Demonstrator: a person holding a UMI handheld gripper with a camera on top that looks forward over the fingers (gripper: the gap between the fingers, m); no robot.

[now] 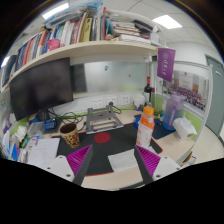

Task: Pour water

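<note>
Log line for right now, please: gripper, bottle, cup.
gripper: open, holding nothing | orange-capped bottle: upright on desk, beyond right finger | patterned cup: beyond left finger | pour: not started

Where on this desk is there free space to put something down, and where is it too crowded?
The gripper is open. Free patch: the dark desk surface just ahead of the fingers, between the brown mug and the orange bottle. Crowded: the papers beside the mug and the clutter beyond the bottle.

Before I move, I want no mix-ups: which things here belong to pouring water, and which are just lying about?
For the job: orange-capped bottle, beyond the open tool; brown mug.

Lying about: monitor, shelf books, dark bottle, papers.
</note>
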